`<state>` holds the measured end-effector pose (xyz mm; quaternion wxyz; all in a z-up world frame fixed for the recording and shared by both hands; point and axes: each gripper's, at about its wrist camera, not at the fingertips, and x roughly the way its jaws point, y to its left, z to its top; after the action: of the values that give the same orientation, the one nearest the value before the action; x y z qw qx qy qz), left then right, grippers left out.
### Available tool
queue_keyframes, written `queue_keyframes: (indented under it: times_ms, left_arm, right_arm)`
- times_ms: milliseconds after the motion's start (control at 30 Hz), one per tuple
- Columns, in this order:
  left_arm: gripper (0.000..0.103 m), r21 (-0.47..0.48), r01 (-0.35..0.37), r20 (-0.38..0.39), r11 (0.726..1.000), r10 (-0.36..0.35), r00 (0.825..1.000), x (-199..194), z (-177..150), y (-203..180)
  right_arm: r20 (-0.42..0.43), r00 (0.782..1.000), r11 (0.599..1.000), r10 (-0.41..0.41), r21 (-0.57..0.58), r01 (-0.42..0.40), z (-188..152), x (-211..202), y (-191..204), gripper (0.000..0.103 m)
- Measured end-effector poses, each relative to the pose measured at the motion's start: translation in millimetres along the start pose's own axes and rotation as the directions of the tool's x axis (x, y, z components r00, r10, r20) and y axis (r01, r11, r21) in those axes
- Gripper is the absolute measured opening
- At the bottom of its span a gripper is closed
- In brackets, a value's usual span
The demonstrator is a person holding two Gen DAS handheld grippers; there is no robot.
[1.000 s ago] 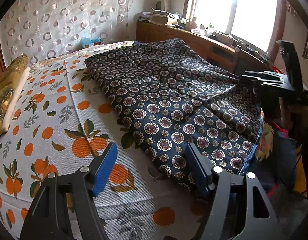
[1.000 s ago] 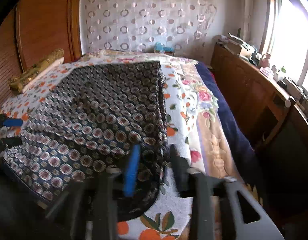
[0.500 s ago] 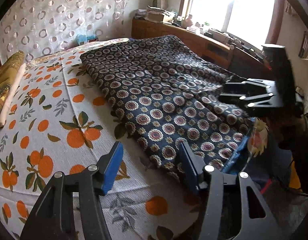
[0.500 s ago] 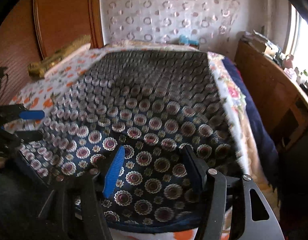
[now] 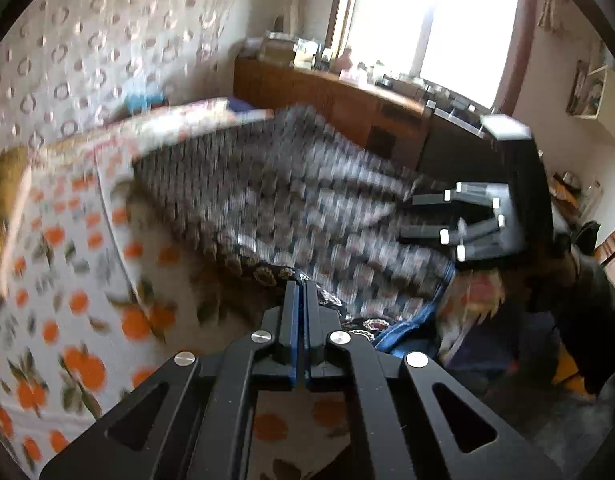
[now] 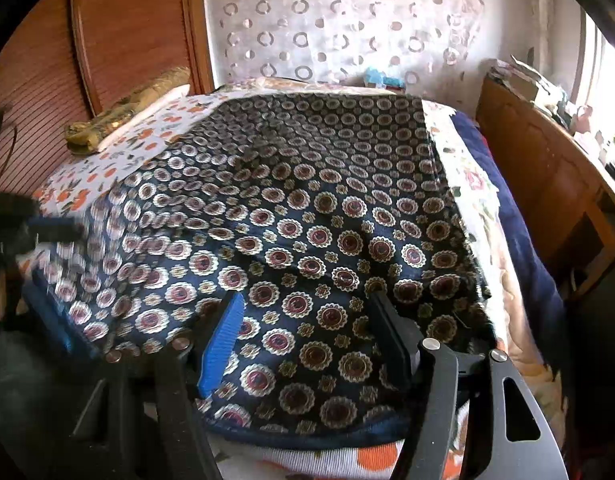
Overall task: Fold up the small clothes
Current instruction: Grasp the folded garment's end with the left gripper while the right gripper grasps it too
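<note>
The big dark cloth [image 6: 307, 220] with round flower rings lies spread over the bed [image 6: 479, 184], and its near edge hangs close to both tools. Half a second ago the left gripper [image 5: 300, 286] had its fingers wide apart beside the cloth; now they are pressed together on the near left edge of it, and the cloth there looks lifted and blurry (it is moving fast). So the fold seems to be starting from that side. The right gripper [image 6: 307, 332] has its fingers apart above the near right part of the cloth, holding nothing. No boxes or baskets show, so nothing sits inside anything.
</note>
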<state>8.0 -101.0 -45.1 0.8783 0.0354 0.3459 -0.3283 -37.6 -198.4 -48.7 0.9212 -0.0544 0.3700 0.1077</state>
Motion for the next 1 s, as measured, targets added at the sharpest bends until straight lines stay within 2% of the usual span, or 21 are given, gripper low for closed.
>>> queue_keyframes:
  times_ms: [233,500,767,1000]
  left_arm:
    - [0.002,0.002,-0.010,0.082,1.000,0.010,0.997,-3.7,45.2,4.5]
    - [0.002,-0.045,-0.038,0.071,0.998,0.041,0.997,20.2,65.1,26.0]
    - [0.002,-0.093,-0.049,0.048,0.994,0.053,0.997,33.0,64.5,42.9]
    - [0.002,-0.091,-0.063,0.049,0.994,0.067,0.997,34.0,63.6,44.0]
  right_arm:
    - [0.029,0.999,0.999,0.031,-0.030,-0.030,-5.5,-36.5,1.4,0.066]
    - [0.049,0.997,0.997,0.054,-0.061,-0.051,-9.6,-58.7,5.8,0.067]
    - [-0.022,0.999,0.995,0.047,-0.089,-0.049,-19.5,-36.8,7.9,0.067]
    - [-0.038,0.999,0.995,-0.017,-0.103,0.013,-15.5,-17.1,5.2,0.067]
